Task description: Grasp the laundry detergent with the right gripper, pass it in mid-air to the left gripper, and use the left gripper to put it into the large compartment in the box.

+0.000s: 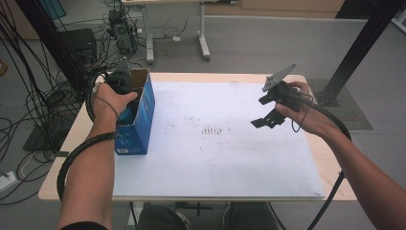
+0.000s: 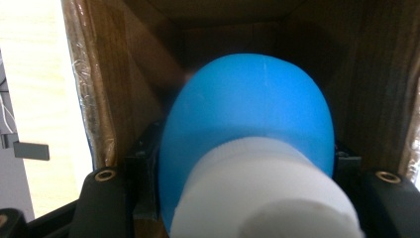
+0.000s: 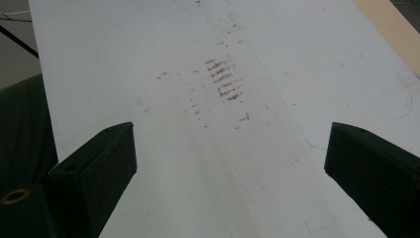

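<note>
A blue cardboard box [image 1: 144, 120] stands open-topped at the left edge of the white mat [image 1: 215, 153]. My left gripper [image 1: 125, 99] reaches down into it. In the left gripper view its jaws are shut on a blue bottle [image 2: 247, 114] with a white cap [image 2: 267, 193], between the brown inner walls of the box [image 2: 114, 74]. My left gripper [image 2: 245, 166] has the bottle's body between its pads. My right gripper [image 1: 261, 112] hovers over the mat's right part, open. Nothing lies between the jaws of my right gripper [image 3: 230, 158]; under them is the stained mat [image 3: 223, 79].
The mat covers most of a wooden table [image 1: 330, 167]. Cables [image 1: 28, 110] and equipment lie on the floor to the left. A black frame post [image 1: 359, 43] stands at the right, and a desk's legs [image 1: 203, 38] stand behind the table.
</note>
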A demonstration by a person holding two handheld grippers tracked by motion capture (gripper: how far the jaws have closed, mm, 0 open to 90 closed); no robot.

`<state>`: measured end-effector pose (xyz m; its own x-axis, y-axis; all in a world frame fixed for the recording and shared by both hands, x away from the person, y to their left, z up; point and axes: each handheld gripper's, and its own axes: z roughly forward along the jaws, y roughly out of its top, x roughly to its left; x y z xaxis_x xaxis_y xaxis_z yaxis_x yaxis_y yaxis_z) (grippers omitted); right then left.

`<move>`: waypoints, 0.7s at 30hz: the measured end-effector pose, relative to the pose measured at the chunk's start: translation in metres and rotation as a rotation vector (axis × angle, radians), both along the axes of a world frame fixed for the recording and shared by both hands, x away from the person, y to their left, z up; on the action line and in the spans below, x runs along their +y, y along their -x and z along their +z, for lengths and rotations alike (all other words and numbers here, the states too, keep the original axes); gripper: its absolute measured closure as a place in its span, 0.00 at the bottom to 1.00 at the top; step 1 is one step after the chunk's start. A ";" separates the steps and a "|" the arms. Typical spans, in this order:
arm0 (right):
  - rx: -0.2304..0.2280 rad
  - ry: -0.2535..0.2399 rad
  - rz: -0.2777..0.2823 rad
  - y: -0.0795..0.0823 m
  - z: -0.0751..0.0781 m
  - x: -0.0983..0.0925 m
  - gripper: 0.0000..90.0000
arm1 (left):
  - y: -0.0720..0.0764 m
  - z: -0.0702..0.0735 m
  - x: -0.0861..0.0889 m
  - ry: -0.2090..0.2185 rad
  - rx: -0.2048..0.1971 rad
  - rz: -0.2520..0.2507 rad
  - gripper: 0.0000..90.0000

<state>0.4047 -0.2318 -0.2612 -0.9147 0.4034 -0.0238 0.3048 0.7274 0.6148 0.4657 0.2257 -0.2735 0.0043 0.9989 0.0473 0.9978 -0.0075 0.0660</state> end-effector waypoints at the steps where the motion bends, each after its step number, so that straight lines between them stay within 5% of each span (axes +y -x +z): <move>1: 0.000 0.002 0.000 0.000 0.000 0.000 0.07 | 0.000 0.000 0.000 0.001 0.001 0.001 0.41; 21: -0.006 0.018 -0.016 -0.001 0.004 -0.007 0.07 | -0.002 -0.001 0.001 0.004 -0.005 0.003 0.41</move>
<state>0.4052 -0.2389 -0.2575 -0.9080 0.4173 -0.0366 0.3128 0.7335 0.6034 0.4679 0.2268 -0.2745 0.0010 0.9990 0.0437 0.9974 -0.0041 0.0713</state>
